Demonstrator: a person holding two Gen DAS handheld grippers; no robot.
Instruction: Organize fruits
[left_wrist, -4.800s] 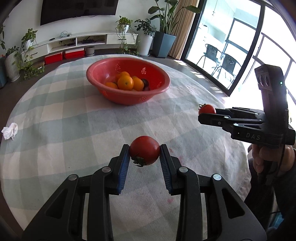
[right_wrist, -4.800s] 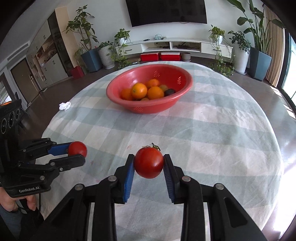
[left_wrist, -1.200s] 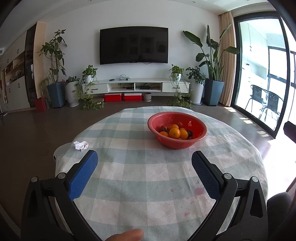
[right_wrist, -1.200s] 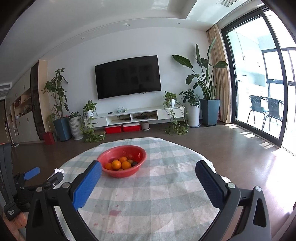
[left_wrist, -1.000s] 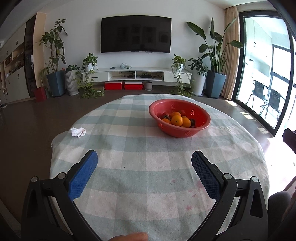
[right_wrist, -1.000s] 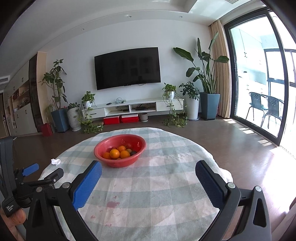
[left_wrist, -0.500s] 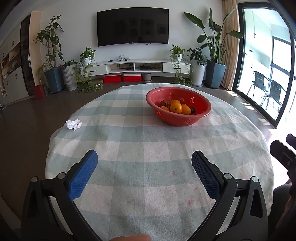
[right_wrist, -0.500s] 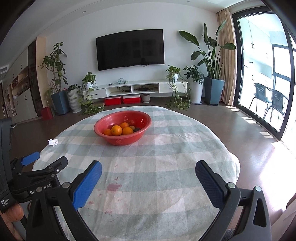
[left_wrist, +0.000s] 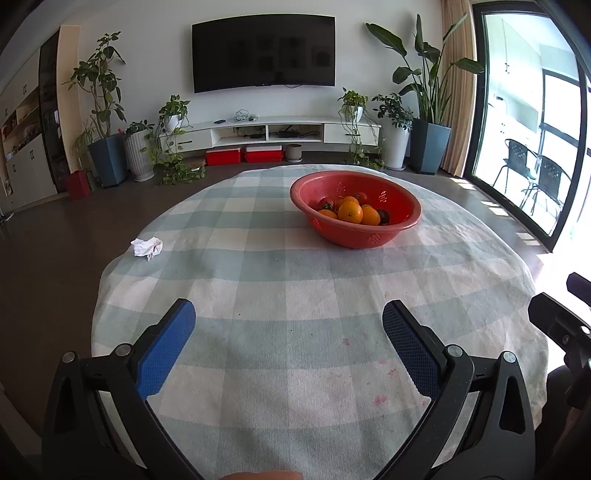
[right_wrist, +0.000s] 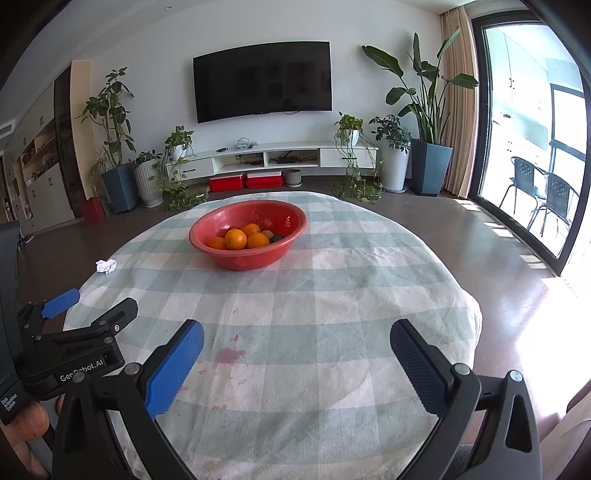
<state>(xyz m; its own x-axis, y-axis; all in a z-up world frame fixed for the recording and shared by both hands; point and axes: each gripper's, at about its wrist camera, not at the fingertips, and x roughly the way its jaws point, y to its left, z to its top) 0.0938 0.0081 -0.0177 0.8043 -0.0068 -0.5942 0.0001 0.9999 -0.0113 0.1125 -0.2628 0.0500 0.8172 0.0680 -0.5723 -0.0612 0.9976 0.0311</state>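
Both the left gripper (left_wrist: 289, 334) and right gripper (right_wrist: 296, 354) are held spread, empty; the bowl (left_wrist: 355, 211) at one o'clock could be nudged if reached carelessly.

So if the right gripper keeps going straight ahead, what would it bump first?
Probably nothing soon: the right gripper is open over bare tablecloth. The red bowl sits ahead but left of its line, though depth is unclear.

You see a glossy red plastic bowl (left_wrist: 354, 210) with perforated walls on a matt, wrinkled checked cloth (left_wrist: 258, 280) bearing pink stains; far left lies crumpled white paper (left_wrist: 147, 247).
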